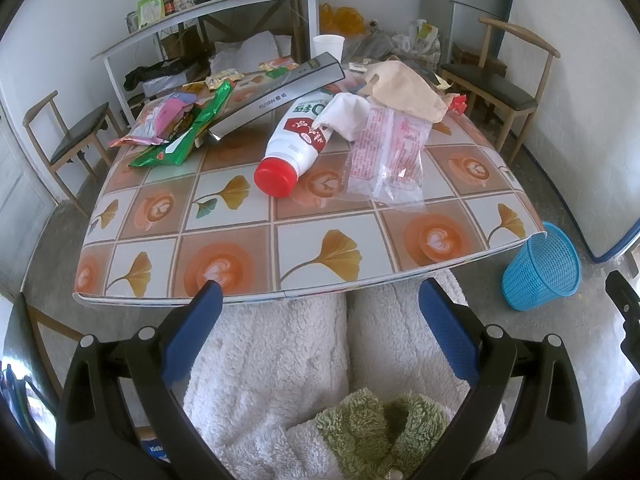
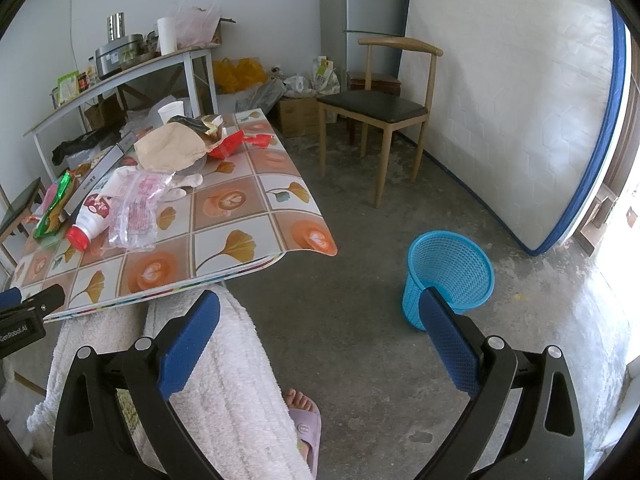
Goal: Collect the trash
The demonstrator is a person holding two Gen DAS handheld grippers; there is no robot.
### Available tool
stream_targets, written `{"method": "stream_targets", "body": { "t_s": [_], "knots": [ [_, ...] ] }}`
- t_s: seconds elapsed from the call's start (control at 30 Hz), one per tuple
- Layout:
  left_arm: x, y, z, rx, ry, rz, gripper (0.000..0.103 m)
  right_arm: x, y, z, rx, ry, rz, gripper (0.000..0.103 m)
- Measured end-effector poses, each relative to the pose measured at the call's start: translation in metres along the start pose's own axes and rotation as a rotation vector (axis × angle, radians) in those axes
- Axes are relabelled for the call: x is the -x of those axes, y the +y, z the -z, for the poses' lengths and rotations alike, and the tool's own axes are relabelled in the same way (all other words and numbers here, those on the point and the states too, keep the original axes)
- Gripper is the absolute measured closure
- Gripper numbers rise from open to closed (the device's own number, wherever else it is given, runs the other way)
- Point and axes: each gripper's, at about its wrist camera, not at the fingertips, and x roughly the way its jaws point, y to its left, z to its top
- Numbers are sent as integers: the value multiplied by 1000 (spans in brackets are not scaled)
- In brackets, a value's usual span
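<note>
**Grippers held wide over the lap, litter yet to be lifted**

The left gripper [image 1: 316, 300] is seen with its blue pads spread well apart and nothing between them, poised over white fleece-clad knees just short of the tabletop [image 1: 248, 248] edge. The right gripper [image 2: 320, 312] is likewise held wide and empty, aimed at bare concrete floor beside the table, with the blue mesh bin [image 2: 448, 276] standing on the floor near its right finger. A fragment of lettering, apparently "GenRobot.AI", can be made out on the left device at the edge of the right wrist view.

The task is judged to be at its opening step: no item has been taken and the bin appears empty. A reach forward over the patterned cloth is called for next, most likely by the left gripper, toward the nearest litter.

Nearest to the edge, a white bottle [image 1: 298, 140] with a red cap is shown lying on its side, cap toward the camera; its red label carries Chinese characters too distorted to be read with confidence. Touching it on the right lies a clear plastic wrapper [image 1: 384, 156] printed in small red text, illegible here. A white crumpled cloth or paper is draped over the bottle's far end, with a tan bag [image 1: 404, 88] behind. Further left, green snack packets [image 1: 188, 136] are heaped against a grey box [image 1: 280, 92] on which inverted lettering, not clearly readable, is printed. A paper cup [image 1: 328, 46] stands at the far edge.
</note>
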Motion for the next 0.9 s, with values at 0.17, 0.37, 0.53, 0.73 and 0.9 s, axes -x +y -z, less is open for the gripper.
{"method": "stream_targets", "body": {
  "t_s": [0.17, 0.37, 0.53, 0.73, 0.9],
  "knots": [
    [0, 1, 0, -1, 0, 0, 8, 0, 0, 0, -1, -1, -1, 6],
    [0, 0, 0, 0, 2, 0, 8, -1, 1, 0, -3, -1, -2, 6],
    [0, 0, 0, 3, 1, 1, 8, 0, 3, -1, -3, -4, -9, 6],
    [-2, 15, 5, 22, -56, 78, 8, -6, 13, -19, -1, -28, -52, 6],
    [-1, 25, 2, -5, -182, 189, 8, -20, 24, -41, -17, -54, -144, 6]
  ]
}}
